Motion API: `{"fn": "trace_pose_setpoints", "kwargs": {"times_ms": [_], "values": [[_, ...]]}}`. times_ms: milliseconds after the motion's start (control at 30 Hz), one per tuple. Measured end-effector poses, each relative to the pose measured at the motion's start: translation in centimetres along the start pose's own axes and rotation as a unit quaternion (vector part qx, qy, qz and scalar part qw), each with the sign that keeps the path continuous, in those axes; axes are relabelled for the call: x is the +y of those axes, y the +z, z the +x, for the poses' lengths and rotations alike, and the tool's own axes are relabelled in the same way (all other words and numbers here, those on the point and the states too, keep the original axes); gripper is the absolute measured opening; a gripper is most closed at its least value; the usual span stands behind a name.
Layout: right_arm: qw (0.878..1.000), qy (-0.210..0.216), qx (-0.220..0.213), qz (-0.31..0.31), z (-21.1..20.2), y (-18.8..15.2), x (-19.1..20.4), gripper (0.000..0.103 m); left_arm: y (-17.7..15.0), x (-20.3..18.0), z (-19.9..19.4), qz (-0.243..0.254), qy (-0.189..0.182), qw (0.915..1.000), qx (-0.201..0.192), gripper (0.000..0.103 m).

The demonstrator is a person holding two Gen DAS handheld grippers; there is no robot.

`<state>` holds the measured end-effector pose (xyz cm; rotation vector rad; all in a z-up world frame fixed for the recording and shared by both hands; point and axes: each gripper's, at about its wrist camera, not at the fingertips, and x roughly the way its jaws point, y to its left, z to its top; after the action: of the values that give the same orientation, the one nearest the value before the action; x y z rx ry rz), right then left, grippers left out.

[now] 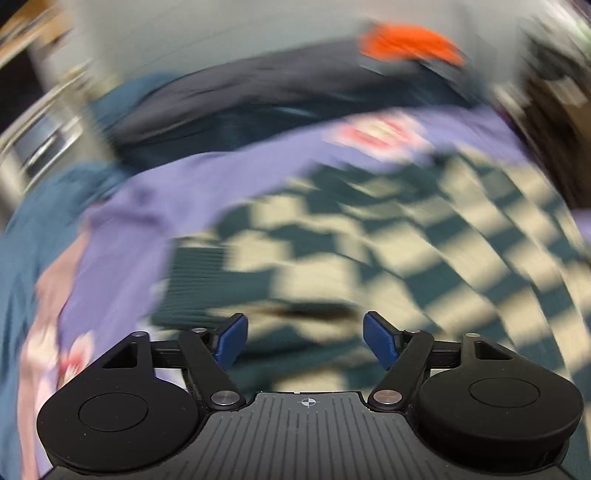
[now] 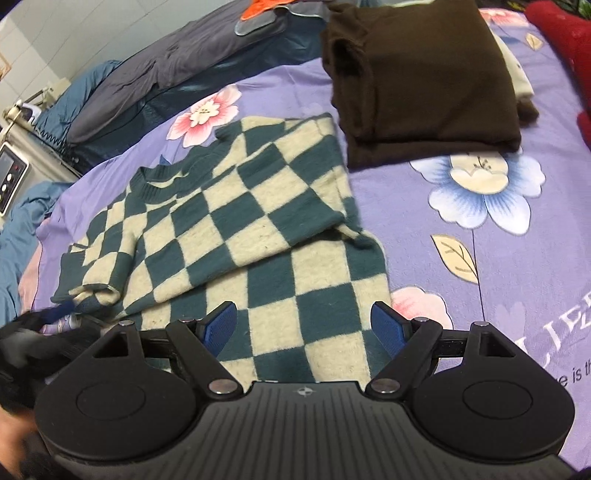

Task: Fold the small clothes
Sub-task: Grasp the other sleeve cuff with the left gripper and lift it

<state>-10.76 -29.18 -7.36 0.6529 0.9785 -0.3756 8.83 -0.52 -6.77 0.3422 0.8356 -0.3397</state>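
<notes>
A green-and-cream checkered sweater lies flat on the purple flowered bedsheet, one sleeve folded across its body and its neck toward the far left. My right gripper hovers open over the sweater's near hem, nothing between its blue pads. In the blurred left wrist view the same sweater spreads ahead. My left gripper stands wide open above its near edge, with only the cloth below showing in the gap. The left gripper also shows as a dark blur at the sweater's left cuff.
A folded dark brown garment lies on the bed beyond the sweater, with a cream item under its right side. A grey-blue quilt with an orange cloth runs along the far edge. Red fabric sits far right; an appliance panel far left.
</notes>
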Motion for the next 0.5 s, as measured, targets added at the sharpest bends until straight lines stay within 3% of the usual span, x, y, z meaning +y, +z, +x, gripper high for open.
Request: {"fn": "trace_pose_setpoints", "kwargs": {"times_ms": [133,267,300,367,500], "values": [[1.000,0.010,0.014,-0.006,0.6,-0.8,0.2,0.083,2.8,7.2,3.4,-0.117,0.052,0.9913,0.030,0.103],[1.000,0.016,0.023,-0.013,0.7,-1.4,0.5,0.083,3.5,9.4,7.9,-0.101,0.026,0.9903,0.092,0.103],[0.999,0.016,0.024,-0.013,0.7,-1.4,0.4,0.083,3.4,9.3,8.1,-0.099,0.016,0.9907,0.092,0.084],[1.000,0.014,0.022,-0.012,0.4,-1.5,0.2,0.083,3.4,8.9,6.9,-0.107,0.000,0.9912,0.079,0.069],[1.000,0.004,0.015,0.003,0.0,-1.6,-1.1,0.083,5.2,5.3,2.1,-0.099,-0.055,0.9935,0.015,0.066]]}}
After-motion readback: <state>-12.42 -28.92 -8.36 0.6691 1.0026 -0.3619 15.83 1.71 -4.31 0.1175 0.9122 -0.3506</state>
